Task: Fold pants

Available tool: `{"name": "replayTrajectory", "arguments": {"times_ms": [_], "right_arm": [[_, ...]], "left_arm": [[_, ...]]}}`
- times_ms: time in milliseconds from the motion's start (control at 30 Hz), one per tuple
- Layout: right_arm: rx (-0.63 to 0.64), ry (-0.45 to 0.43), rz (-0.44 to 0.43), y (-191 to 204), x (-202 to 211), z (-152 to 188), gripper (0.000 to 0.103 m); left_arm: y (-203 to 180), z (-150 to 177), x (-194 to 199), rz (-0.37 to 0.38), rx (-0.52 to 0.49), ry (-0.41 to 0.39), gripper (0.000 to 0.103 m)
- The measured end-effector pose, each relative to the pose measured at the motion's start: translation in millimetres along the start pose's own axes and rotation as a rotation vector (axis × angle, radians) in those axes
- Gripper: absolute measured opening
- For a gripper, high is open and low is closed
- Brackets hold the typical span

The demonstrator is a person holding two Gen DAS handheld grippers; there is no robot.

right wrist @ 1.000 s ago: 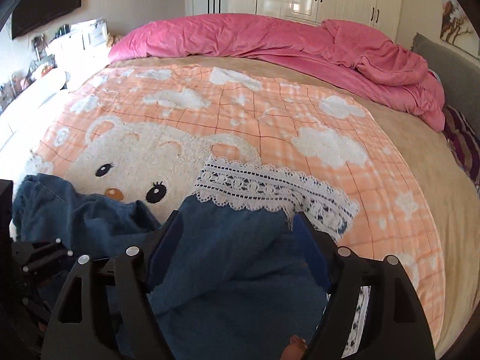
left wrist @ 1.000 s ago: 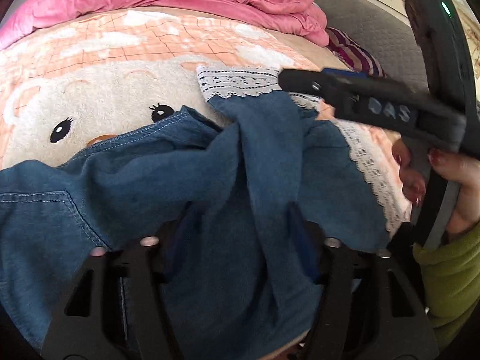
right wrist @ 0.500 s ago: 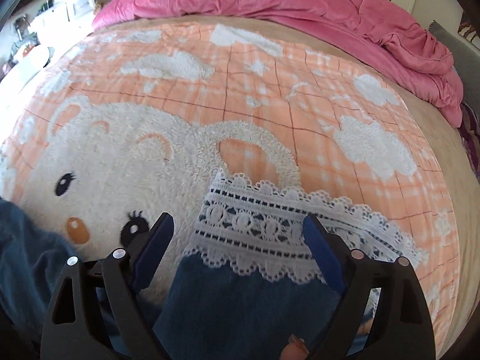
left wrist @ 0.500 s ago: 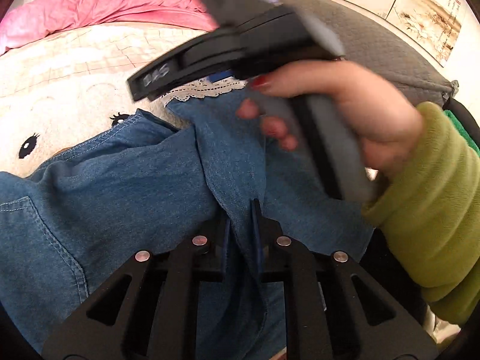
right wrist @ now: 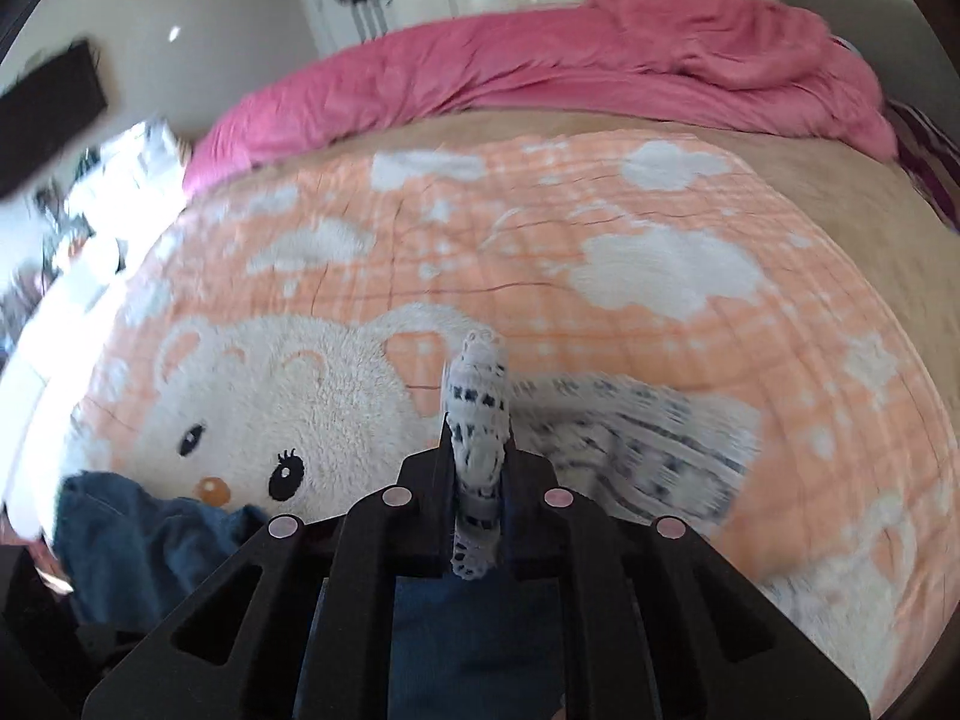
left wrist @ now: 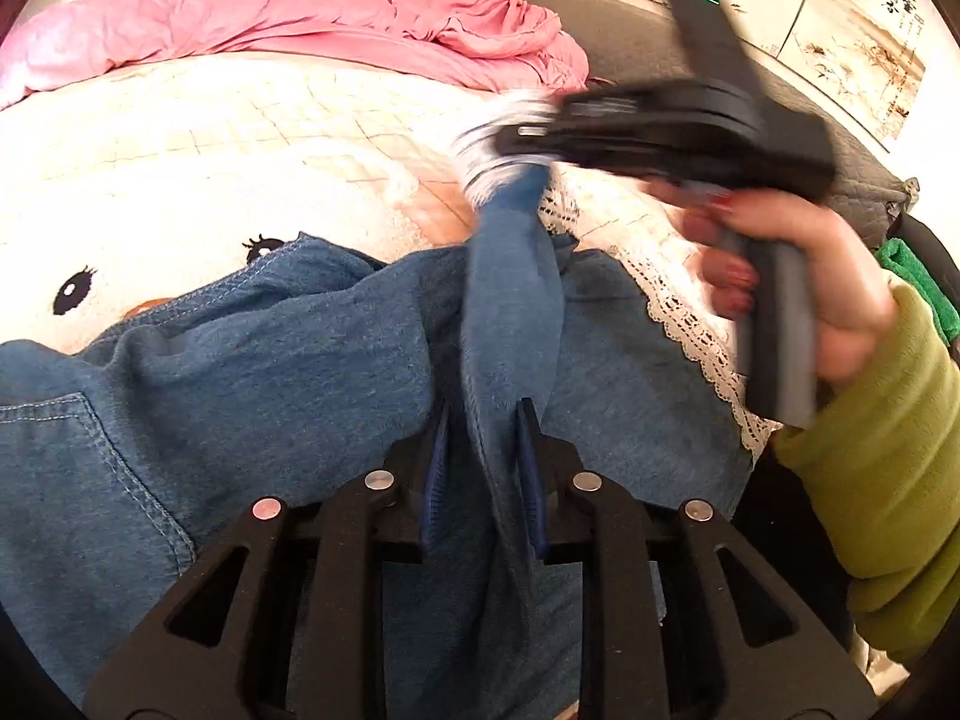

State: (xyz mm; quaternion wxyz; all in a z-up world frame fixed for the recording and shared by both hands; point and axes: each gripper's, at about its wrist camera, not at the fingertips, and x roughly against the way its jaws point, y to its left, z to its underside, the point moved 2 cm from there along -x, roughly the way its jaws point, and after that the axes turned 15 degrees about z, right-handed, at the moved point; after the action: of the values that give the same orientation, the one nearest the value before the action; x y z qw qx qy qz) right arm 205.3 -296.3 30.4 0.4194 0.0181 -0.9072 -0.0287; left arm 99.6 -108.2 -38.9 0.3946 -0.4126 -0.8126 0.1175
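Low in the left wrist view, the black left gripper [left wrist: 480,450] has its jaws narrowed on a raised fold of the blue denim pants with white lace hems [left wrist: 252,372], which sprawl over the lower half of the frame on the peach bear-print blanket [left wrist: 180,180]. Right of centre, the black right gripper [left wrist: 516,138], blurred, has its jaws clamped on one lace hem [right wrist: 477,420], lifted at centre frame in its own view

Right gripper [right wrist: 477,456] pinches pants' lace hem [right wrist: 477,414] above bedspread [right wrist: 660,312].
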Motion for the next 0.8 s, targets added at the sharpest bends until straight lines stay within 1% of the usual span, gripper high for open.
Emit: {"name": "replayTrajectory", "arguments": {"times_ms": [33, 67, 100, 167, 233, 267, 333, 433, 533, 600, 700, 733, 800], "right_arm": [[-0.043, -0.014, -0.009, -13.6, 13.6, 5.0, 0.010], [-0.078, -0.023, -0.011, -25.5, 25.0, 10.3, 0.010], [-0.117, -0.034, -0.007, -39.7, 38.8, 18.4, 0.010], [-0.184, -0.038, -0.009, -61.7, 59.0, 34.8, 0.010], [-0.259, -0.035, -0.034, -80.7, 77.6, 53.7, 0.010], [-0.290, -0.021, -0.041, -90.0, 85.3, 65.9, 0.010], [-0.321, 0.019, -0.045, -101.9, 93.4, 87.5, 0.010], [-0.348, 0.062, -0.040, -112.7, 99.9, 114.9, 0.010], [-0.350, 0.089, -0.036, -114.8, 100.7, 133.1, 0.011], [-0.367, 0.103, -0.029, -118.1, 99.4, 141.2, 0.017], [-0.401, 0.114, -0.033, -127.1, 99.2, 146.5, 0.022], [-0.415, 0.121, -0.051, -128.9, 99.4, 148.2, 0.023], [-0.430, 0.122, -0.058, -134.5, 102.0, 149.0, 0.025]], "left_arm": [[-1.9, 0.3, 1.3, 0.000, -0.010, 0.001, 0.015], [-4.6, 0.7, 3.1, 0.001, -0.024, 0.001, 0.007], [-6.0, 0.8, 5.1, 0.002, -0.042, 0.004, 0.004], [-9.7, 3.2, 10.2, 0.016, -0.079, 0.002, 0.003], [-15.5, 6.6, 15.5, 0.034, -0.119, 0.007, 0.003], [-15.7, 9.1, 18.1, 0.045, -0.140, 0.014, 0.003], [-22.8, 15.2, 18.9, 0.062, -0.179, 0.035, 0.003], [-34.3, 20.9, 17.9, 0.068, -0.230, 0.051, 0.003], [-46.3, 22.1, 9.9, 0.064, -0.282, 0.070, 0.004], [-50.8, 25.1, 4.8, 0.050, -0.299, 0.091, 0.004], [-56.3, 25.1, -3.8, 0.034, -0.325, 0.120, 0.002], [-58.5, 27.5, -3.0, 0.030, -0.336, 0.130, 0.000], [-58.9, 30.2, 1.5, 0.030, -0.339, 0.134, 0.000]]}}
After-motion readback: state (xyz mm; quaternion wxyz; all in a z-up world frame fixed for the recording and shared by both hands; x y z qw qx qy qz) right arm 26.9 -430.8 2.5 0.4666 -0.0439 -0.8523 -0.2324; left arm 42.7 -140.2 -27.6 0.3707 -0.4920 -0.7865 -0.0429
